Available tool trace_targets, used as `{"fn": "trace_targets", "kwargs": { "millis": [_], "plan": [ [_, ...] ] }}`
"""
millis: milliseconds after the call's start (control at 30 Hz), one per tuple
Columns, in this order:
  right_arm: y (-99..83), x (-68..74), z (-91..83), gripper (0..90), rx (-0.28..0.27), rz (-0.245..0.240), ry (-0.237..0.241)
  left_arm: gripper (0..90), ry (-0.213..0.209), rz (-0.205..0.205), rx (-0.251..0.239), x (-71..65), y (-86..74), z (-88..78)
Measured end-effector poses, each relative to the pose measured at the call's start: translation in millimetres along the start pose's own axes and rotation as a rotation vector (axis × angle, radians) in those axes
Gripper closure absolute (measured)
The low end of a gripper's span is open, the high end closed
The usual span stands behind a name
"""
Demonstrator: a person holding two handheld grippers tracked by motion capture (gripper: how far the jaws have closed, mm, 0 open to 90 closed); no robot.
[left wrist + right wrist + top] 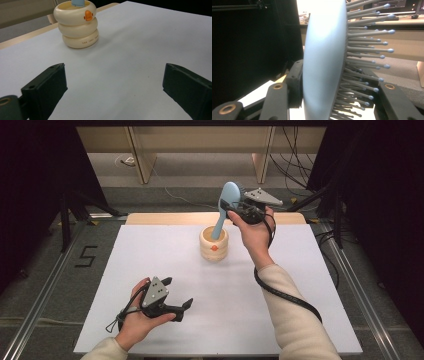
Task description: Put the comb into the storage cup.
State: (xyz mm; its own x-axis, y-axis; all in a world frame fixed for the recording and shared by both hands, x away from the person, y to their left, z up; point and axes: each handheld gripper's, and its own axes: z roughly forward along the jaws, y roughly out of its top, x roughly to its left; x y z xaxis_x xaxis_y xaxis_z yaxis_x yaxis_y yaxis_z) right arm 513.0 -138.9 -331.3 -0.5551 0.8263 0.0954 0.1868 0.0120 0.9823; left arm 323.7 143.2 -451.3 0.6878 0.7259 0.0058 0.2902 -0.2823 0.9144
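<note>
Surface: white table (pixel 165 265) with a pale wooden far edge, dark curtains to both sides, and grey floor around it.
Count of brushes: one light blue hairbrush (pixel 226 205) that I can see, with grey bristles tipped in blue.
Count of holders: one cream ringed cup (pixel 214 245), three stacked rings with an orange duck mark on the top ring.
Count of tools: two, one in each of my hands.
Right tool (pixel 235 208): closed on the hairbrush head, one jaw against the smooth back, the other in among the bristles, as I see in the right gripper view.
Hairbrush position: upright and slightly tilted, handle end down inside the ringed cup, head above the rim.
Ringed cup position: standing near the far middle of the table.
Left tool (pixel 176 296): jaws spread wide, nothing between them, held low over the near left part of the table, well apart from the ringed cup.
</note>
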Motion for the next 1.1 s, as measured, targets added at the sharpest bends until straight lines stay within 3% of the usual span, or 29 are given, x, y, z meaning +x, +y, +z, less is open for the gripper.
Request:
{"fn": "trace_targets", "kwargs": {
  "millis": [1100],
  "plan": [
    [-6.0,1.2,11.2,50.0,0.018,-0.001,-0.008,4.6,0.001,-0.001,0.001,0.2,-0.3,0.5]
  ]
}}
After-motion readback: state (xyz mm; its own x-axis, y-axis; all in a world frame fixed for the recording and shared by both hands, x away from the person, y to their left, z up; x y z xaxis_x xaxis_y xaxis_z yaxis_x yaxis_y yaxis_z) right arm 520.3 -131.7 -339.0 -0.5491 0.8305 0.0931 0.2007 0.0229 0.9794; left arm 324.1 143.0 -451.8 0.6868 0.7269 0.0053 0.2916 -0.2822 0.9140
